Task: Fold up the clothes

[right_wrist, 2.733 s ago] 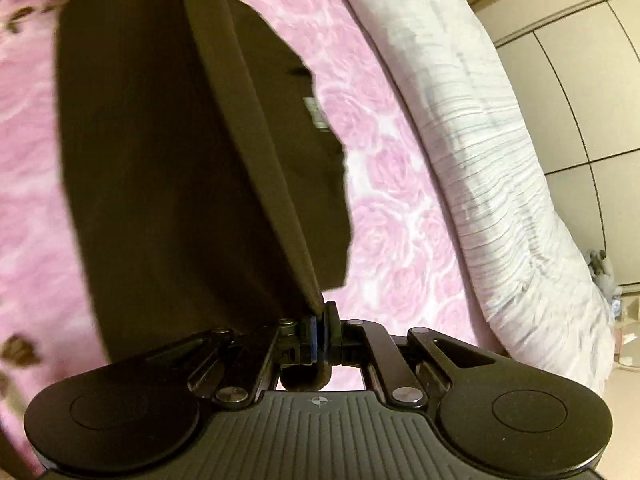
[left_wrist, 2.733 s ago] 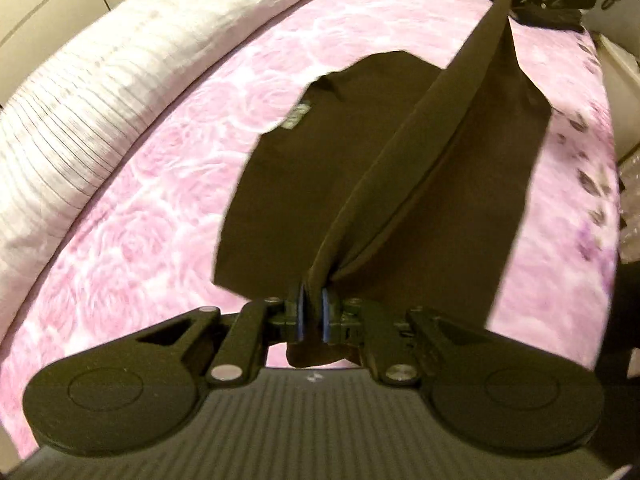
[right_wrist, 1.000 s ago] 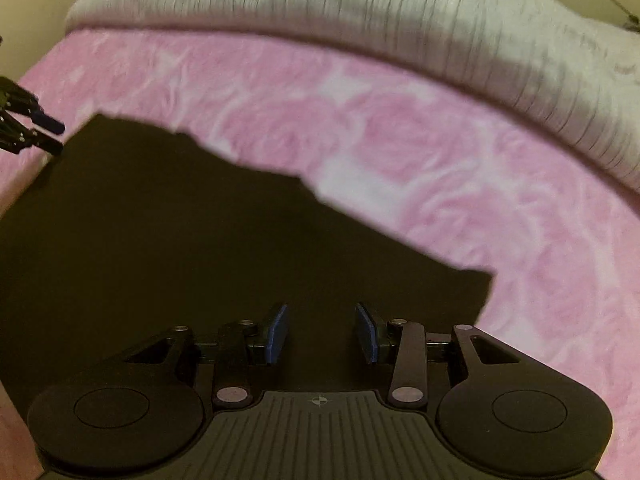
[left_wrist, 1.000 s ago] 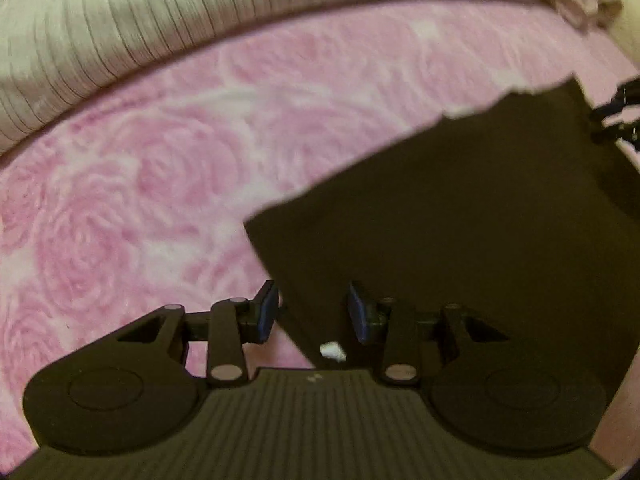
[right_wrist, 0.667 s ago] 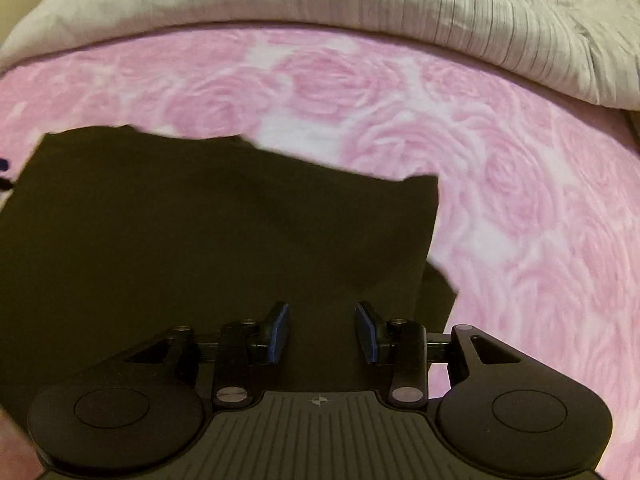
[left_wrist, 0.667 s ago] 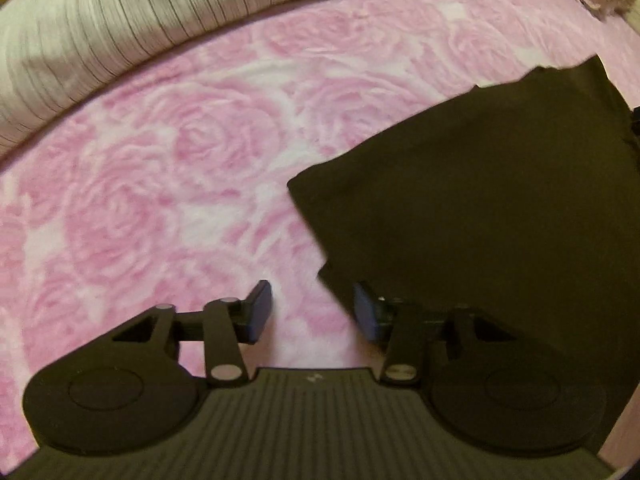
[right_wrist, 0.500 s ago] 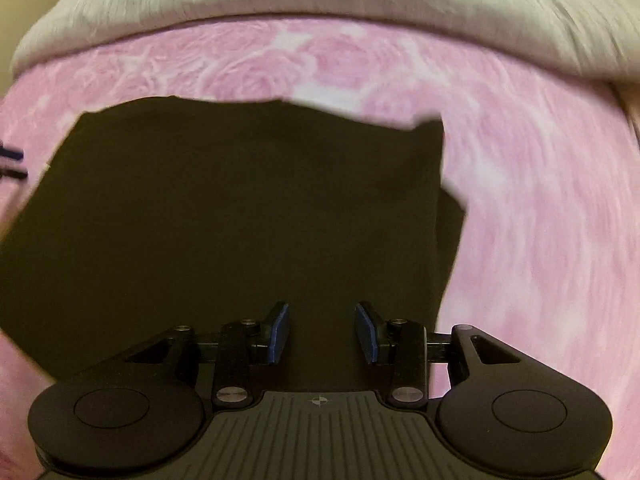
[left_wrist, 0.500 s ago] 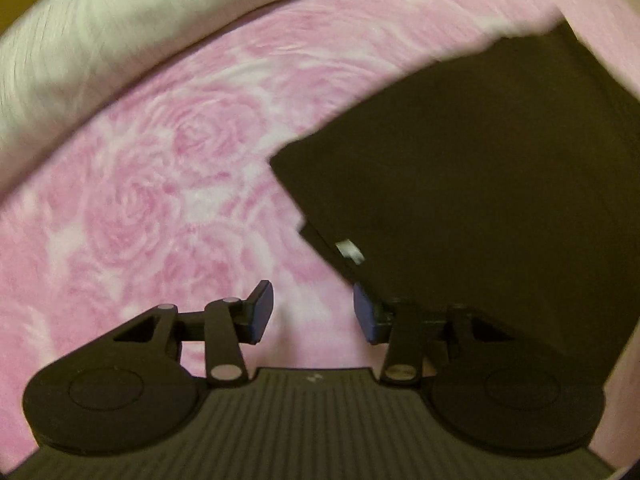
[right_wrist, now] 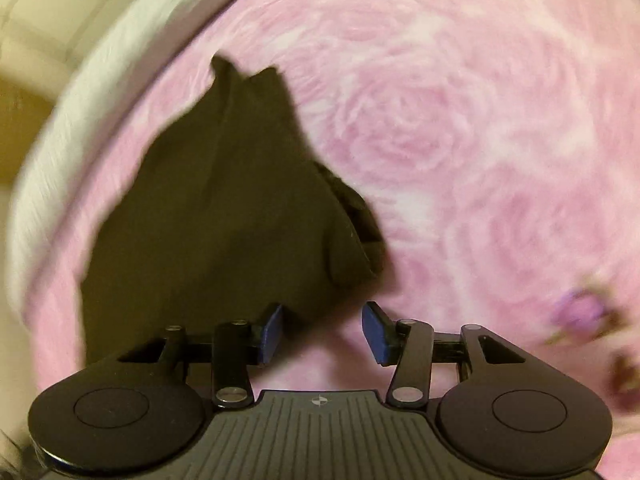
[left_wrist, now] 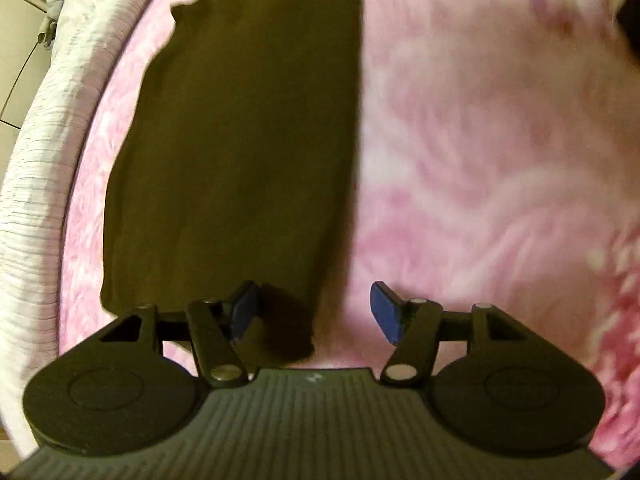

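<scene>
Nearest in the left wrist view, the left tongs (left_wrist: 314,312) stand released, jaws wide apart, straddling the near right corner of the dark brown folded cloth garment (left_wrist: 240,140), which lies as a long flat strip on the pink rose-patterned plush bedspread (left_wrist: 480,160). In the right wrist view the right tongs (right_wrist: 322,334) are likewise released, holding nothing, just short of a bunched near corner where layers look stacked, though blur makes that uncertain.

Risks, as I judge them: closing on that thick corner could catch only the top layers and pull the fold askew; a grip on the plush beneath would drag the bedspread along too. The strip's right edge runs straight; its far end is ragged.

Room lies open to the right across bare bedspread. Far left, the white ribbed quilt (left_wrist: 36,208) crowds the garment's left edge.
</scene>
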### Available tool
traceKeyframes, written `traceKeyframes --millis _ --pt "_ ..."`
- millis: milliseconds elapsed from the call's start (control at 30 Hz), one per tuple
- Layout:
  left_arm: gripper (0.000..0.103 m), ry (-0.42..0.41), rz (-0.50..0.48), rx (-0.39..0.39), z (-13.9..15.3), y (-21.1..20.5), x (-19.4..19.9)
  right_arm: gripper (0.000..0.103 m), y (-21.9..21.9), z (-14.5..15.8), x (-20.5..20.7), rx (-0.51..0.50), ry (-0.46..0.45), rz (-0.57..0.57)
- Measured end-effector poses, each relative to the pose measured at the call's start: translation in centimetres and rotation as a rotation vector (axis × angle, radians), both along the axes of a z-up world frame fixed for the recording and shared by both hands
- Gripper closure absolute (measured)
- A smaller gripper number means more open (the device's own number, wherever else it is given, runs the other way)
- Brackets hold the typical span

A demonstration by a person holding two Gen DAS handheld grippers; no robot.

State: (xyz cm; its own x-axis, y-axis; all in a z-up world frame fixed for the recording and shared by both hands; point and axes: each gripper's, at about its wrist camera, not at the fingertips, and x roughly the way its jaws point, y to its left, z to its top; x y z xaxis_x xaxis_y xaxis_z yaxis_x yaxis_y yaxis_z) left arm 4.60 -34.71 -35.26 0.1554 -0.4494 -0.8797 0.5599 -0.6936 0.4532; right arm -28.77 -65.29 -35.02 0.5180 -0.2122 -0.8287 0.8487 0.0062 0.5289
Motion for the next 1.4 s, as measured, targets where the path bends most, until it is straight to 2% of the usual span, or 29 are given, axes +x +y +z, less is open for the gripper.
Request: traceKeyframes --millis 67,100,133,167,200,233,300,333,467,500,567,600,633,667,700,900,967,1067,1100,1133,1167,1233,1267,1400 --pt "0.055 -0.029 0.028 -0.005 -0.9 -0.2 0.5 0.055 -0.6 -1.0 -0.5 0.019 -0.078 -0.09" --pt "0.065 -0.035 0.043 -0.006 -1.1 -0.3 0.8 0.055 -0.9 -1.4 -0.8 0.026 -0.118 -0.13" --pt "0.08 -0.049 0.049 -0.009 -1.3 -0.5 0.9 0.056 -1.1 -1.7 -1.0 0.039 -0.14 -0.169" --pt "0.087 -0.066 0.052 -0.012 -1.4 -0.5 1.1 0.07 -1.2 -1.7 -1.4 0.049 -0.157 -0.207" --pt "0.088 -0.074 0.05 -0.015 -1.3 -0.4 1.3 0.094 -1.5 -1.6 -2.2 0.048 -0.167 -0.24" --pt "0.091 -0.079 0.047 -0.018 -1.2 -0.2 1.7 0.095 -1.8 -1.4 -2.9 0.046 -0.173 -0.266" --pt "0.093 -0.089 0.04 -0.024 -1.1 0.2 2.3 0.096 -2.6 -0.5 -4.0 0.016 -0.158 -0.248" --pt "0.096 -0.097 0.047 -0.021 -1.0 0.5 2.7 0.096 -3.0 0.0 -4.4 0.005 -0.15 -0.237" --pt "0.099 -0.12 0.107 0.0 -0.4 2.1 4.2 0.095 -4.3 0.7 -5.7 -0.011 -0.143 -0.244" --pt "0.1 -0.121 0.123 0.013 -0.2 2.5 4.5 0.095 -4.3 0.8 -5.6 -0.011 -0.14 -0.24" --pt "0.096 -0.118 0.136 0.007 0.3 3.7 4.7 0.092 -4.1 1.1 -5.4 -0.011 -0.133 -0.234" --pt "0.09 -0.109 0.133 -0.004 0.7 4.2 4.5 0.081 -3.9 1.2 -5.2 -0.011 -0.129 -0.239" --pt "0.078 -0.096 0.129 -0.018 1.1 4.6 4.0 0.076 -3.5 1.3 -4.9 -0.013 -0.117 -0.238" --pt "0.069 -0.086 0.116 -0.04 1.4 4.7 3.4 0.064 -3.0 1.5 -4.7 -0.016 -0.097 -0.237" --pt "0.057 -0.078 0.099 -0.065 1.6 4.8 2.7 0.058 -2.5 1.6 -4.7 -0.017 -0.091 -0.241" --pt "0.054 -0.117 -0.025 -0.139 -0.8 3.4 -0.9 0.049 0.2 0.5 -4.2 0.028 -0.129 -0.273" --pt "0.054 -0.142 -0.056 -0.149 -2.2 2.4 -1.1 0.049 0.3 -0.2 -3.6 0.027 -0.146 -0.275" --pt "0.06 -0.149 -0.078 -0.143 -3.5 1.0 -0.4 0.049 -0.1 -1.4 -2.6 0.005 -0.184 -0.291" --pt "0.074 -0.148 -0.083 -0.141 -3.7 0.6 -0.2 0.049 -0.3 -1.8 -2.2 -0.007 -0.197 -0.298" --pt "0.094 -0.155 -0.075 -0.132 -3.8 0.2 0.2 0.049 -0.7 -2.3 -1.9 -0.02 -0.209 -0.307" --pt "0.099 -0.158 -0.052 -0.12 -3.7 -0.1 0.6 0.05 -0.9 -2.5 -1.7 -0.022 -0.224 -0.318" --pt "0.1 -0.136 -0.018 -0.104 -3.2 -0.7 1.3 0.075 -1.7 -2.8 -1.5 -0.017 -0.243 -0.335" --pt "0.1 -0.127 -0.006 -0.095 -2.9 -0.9 1.4 0.096 -2.1 -2.6 -1.3 -0.014 -0.236 -0.315" --pt "0.102 -0.105 -0.01 -0.098 -0.5 0.3 0.7 0.099 -2.6 -0.8 -3.0 0.001 -0.194 -0.25"
